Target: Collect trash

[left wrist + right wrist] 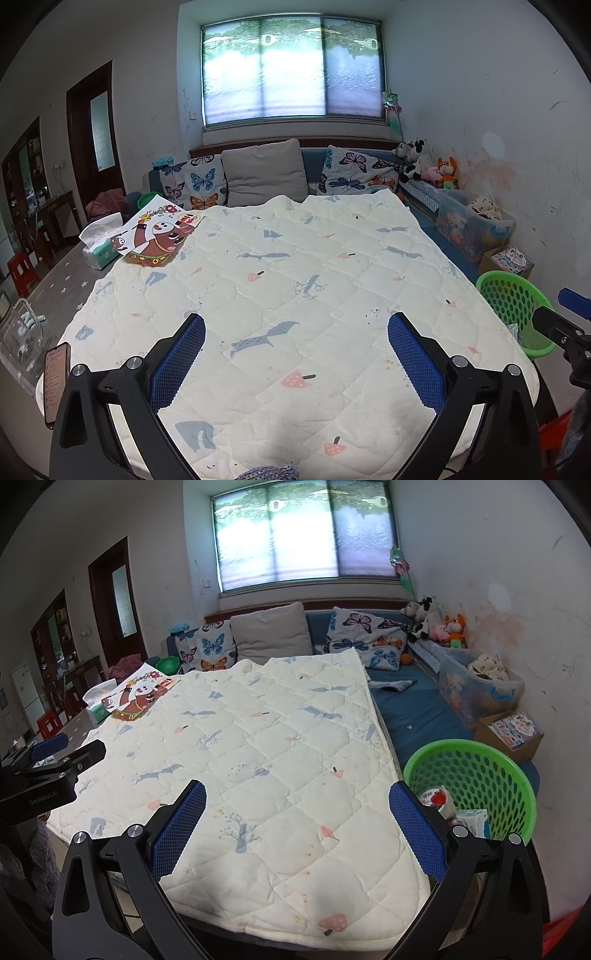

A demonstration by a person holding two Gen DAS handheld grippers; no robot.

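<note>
A green perforated basket (pixel 476 775) stands at the right edge of the quilted mat (pixel 258 757) and holds a tape roll (pixel 439 799) and a small white carton (pixel 472 821). The basket also shows in the left wrist view (pixel 513 306). A cartoon bear picture bag (pixel 155 236) lies at the mat's far left corner, also in the right wrist view (pixel 138 698). My left gripper (pixel 295 332) is open and empty above the mat's near side. My right gripper (pixel 297 801) is open and empty, its right finger next to the basket.
A tissue pack (pixel 99 240) lies beside the bear bag. A phone (pixel 55 380) lies at the mat's left edge. Cushions (pixel 264 173), plush toys (pixel 428 162), a clear storage bin (pixel 480 690) and a cardboard box (pixel 511 731) line the back and right.
</note>
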